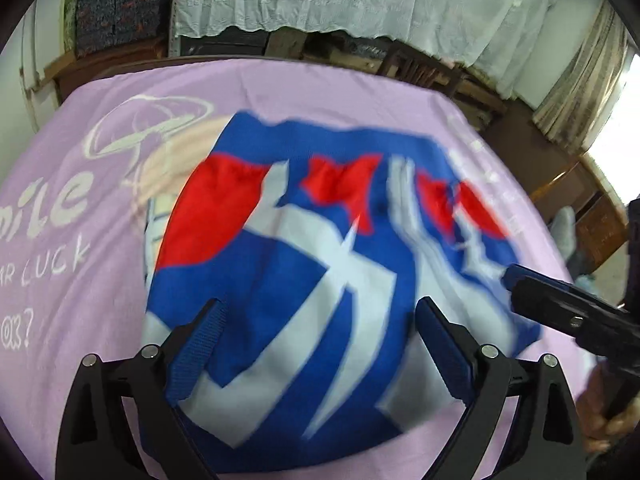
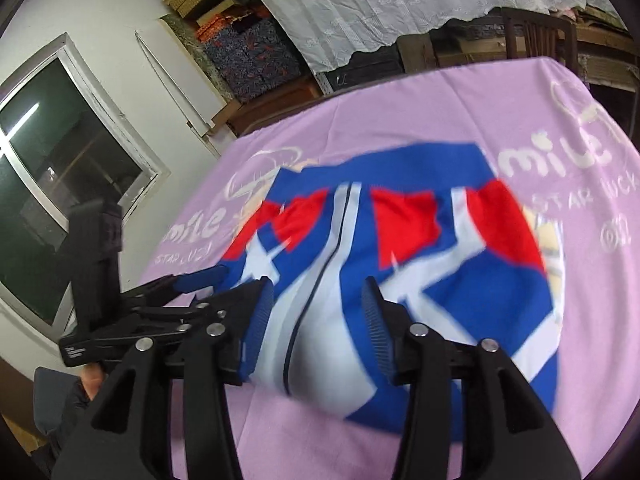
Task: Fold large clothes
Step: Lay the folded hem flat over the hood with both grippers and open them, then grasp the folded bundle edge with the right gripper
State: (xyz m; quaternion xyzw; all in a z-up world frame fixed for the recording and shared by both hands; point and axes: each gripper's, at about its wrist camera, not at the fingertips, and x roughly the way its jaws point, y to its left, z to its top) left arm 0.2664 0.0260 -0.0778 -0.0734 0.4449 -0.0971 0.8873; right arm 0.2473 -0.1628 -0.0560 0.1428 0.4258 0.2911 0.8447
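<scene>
Blue-red-white knit garment (image 1: 304,264) bunched, blurred, on lilac printed cloth (image 1: 80,280); left gripper (image 1: 320,340) and right gripper (image 2: 318,316) jaws spread, released; lace drape (image 2: 400,8) behind.

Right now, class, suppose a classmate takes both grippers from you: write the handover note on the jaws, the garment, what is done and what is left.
Left gripper: jaws open, holding nothing, over the near part of the garment.
Right gripper: jaws open, holding nothing, over the same garment, close beside the left one.
The blue, red and white jacket lies in a bunched heap on the lilac printed cloth covering the table; its white zipper strip faces up. The image is blurred, so finer detail is unclear.
Done: the jacket looks partly gathered, not neatly folded.
Left: probably flatten it, fold it and square the edges.
</scene>
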